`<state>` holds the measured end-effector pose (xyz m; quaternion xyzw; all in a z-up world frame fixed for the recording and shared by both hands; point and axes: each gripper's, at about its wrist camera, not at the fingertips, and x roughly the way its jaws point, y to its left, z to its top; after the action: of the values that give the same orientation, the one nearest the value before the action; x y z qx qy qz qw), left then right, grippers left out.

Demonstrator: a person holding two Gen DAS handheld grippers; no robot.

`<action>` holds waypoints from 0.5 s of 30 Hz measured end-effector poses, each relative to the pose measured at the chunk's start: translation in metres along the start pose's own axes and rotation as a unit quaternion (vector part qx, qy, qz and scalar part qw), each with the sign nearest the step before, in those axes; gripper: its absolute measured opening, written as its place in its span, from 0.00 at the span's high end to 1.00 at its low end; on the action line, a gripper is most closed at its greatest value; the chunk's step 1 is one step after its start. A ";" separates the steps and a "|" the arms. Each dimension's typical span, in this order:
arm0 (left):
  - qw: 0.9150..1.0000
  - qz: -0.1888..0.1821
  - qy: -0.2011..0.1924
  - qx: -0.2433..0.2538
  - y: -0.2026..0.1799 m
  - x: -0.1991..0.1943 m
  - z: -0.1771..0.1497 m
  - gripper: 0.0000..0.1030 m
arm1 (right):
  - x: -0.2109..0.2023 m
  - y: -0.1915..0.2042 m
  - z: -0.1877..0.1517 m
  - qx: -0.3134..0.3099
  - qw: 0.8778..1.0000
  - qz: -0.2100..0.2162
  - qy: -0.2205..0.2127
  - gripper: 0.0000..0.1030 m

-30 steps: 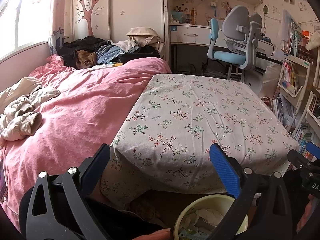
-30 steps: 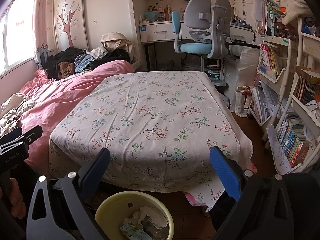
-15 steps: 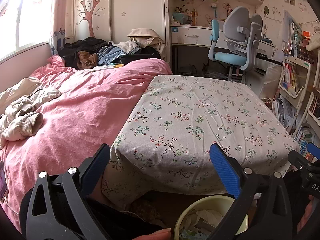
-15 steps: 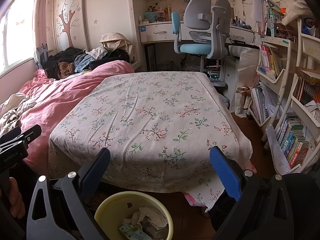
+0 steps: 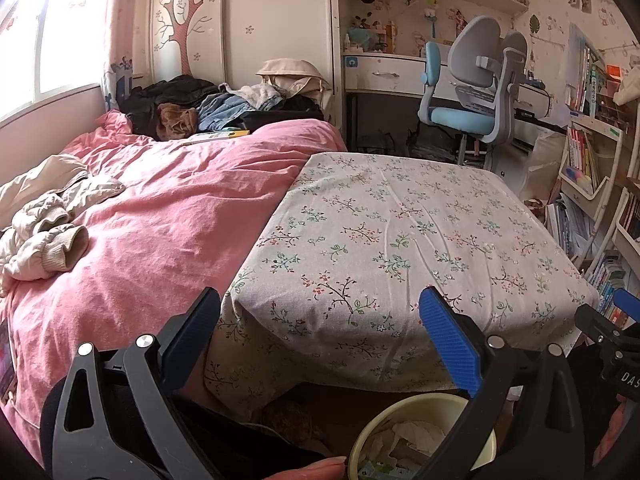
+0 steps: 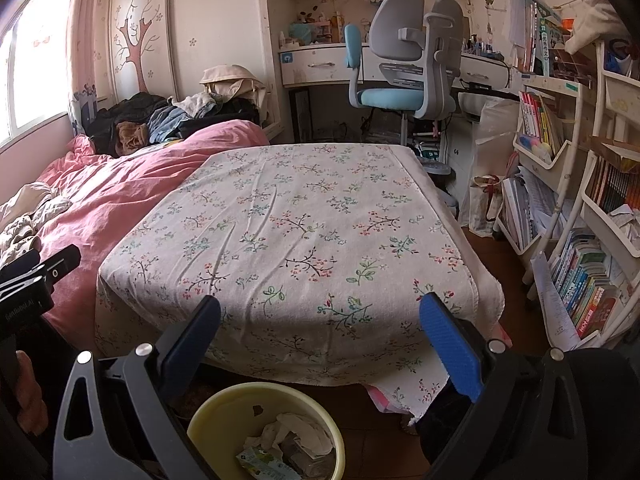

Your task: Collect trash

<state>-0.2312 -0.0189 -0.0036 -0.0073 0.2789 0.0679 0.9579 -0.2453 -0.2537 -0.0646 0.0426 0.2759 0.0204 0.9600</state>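
Both tools spread and empty above the floral-covered desk.
Left tool and right tool hover over the yellow bin holding crumpled trash.

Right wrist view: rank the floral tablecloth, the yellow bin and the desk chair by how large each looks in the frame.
1. Floral tablecloth, by far the largest.
2 and 3. Yellow bin and desk chair look about alike in the frame. The bin sits right under the camera and is cut off by the frame edge, so I would not rank them.
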 end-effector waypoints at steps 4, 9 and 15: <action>1.000 -0.001 0.000 0.001 0.001 0.000 0.000 0.07 | 0.000 0.001 0.000 -0.002 1.000 -0.002 0.000 0.07; 1.000 -0.001 -0.001 0.000 0.000 -0.001 0.002 0.07 | 0.000 0.001 0.002 -0.008 1.000 -0.004 -0.004 0.07; 1.000 -0.001 -0.001 0.000 0.000 -0.001 0.002 0.07 | -0.001 0.001 0.002 -0.012 1.000 -0.006 -0.007 0.07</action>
<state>-0.2312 -0.0191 -0.0017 -0.0075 0.2778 0.0670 0.9583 -0.2456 -0.2527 -0.0621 0.0292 0.2692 0.0179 0.9625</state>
